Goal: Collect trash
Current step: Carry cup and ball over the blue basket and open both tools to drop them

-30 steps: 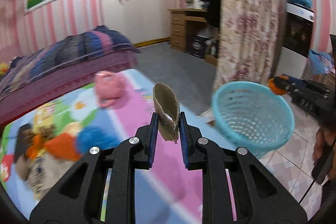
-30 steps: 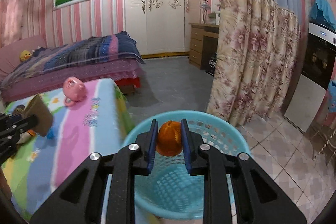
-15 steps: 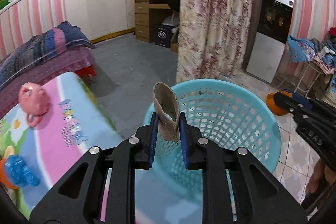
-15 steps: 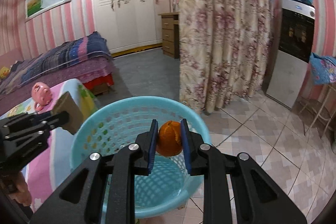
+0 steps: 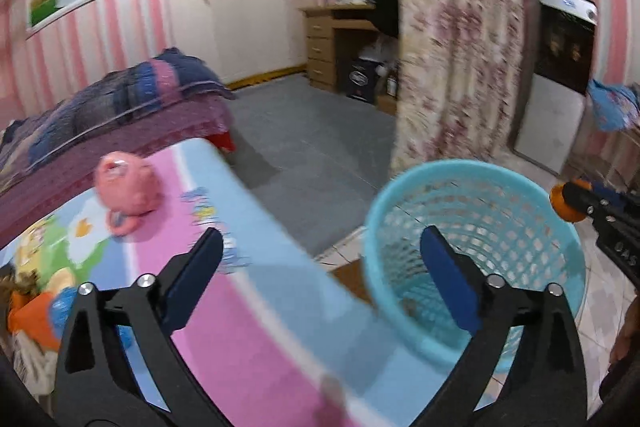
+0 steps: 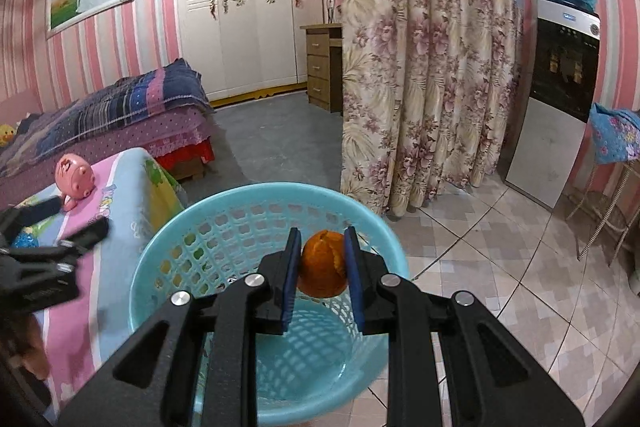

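Hovering above the blue basket, the right gripper holds an orange peel between its two fingers, directly over the basket's open mouth, probably so that the piece falls inside once the fingers part. The peel looks like a rounded orange shell with a torn, paler edge at its top. The left gripper has its fingers spread wide and holds nothing; it is beside the basket's rim, over the edge of the colourful mat. A small brownish scrap lies at the basket's bottom. A pink piggy bank sits on the mat, well apart from the basket.
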